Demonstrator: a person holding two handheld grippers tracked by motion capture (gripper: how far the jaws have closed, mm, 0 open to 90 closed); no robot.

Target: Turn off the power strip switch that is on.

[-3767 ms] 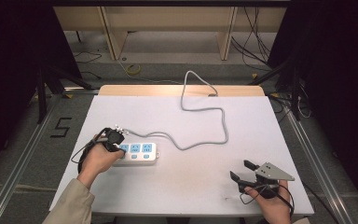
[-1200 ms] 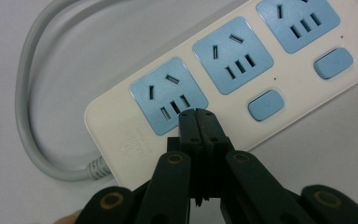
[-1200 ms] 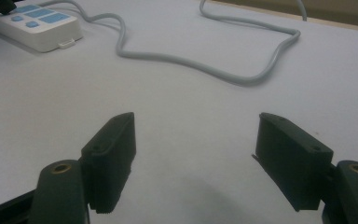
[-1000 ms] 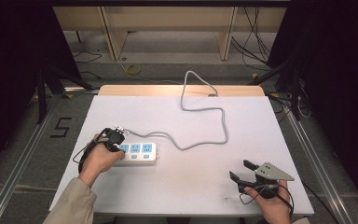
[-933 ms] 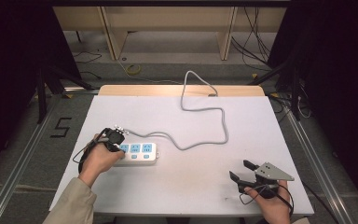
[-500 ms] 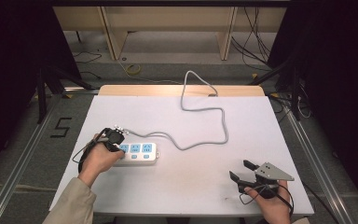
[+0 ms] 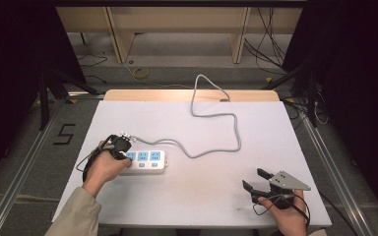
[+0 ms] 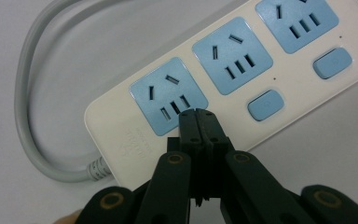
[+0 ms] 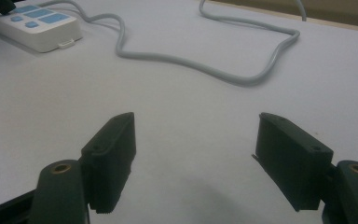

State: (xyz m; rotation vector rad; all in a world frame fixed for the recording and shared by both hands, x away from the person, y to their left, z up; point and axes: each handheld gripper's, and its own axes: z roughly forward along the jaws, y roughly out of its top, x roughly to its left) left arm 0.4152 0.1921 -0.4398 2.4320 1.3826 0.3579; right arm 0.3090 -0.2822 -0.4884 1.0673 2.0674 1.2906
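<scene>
Progress appears early: left gripper (image 8: pixel 198 115), jaws fully closed on nothing, rests its tips on the power strip (image 8: pixel 223 79) where the first switch would sit — apparently pressing it. Two rounded blue switches (image 8: pixel 265 104) are untouched. The strip — smooth white plastic, blue sockets, grey cable (image 7: pixel 216 118) — lies at the table's (image 7: pixel 275 128) left. Right gripper (image 9: pixel 196 158) idles wide open, empty.
</scene>
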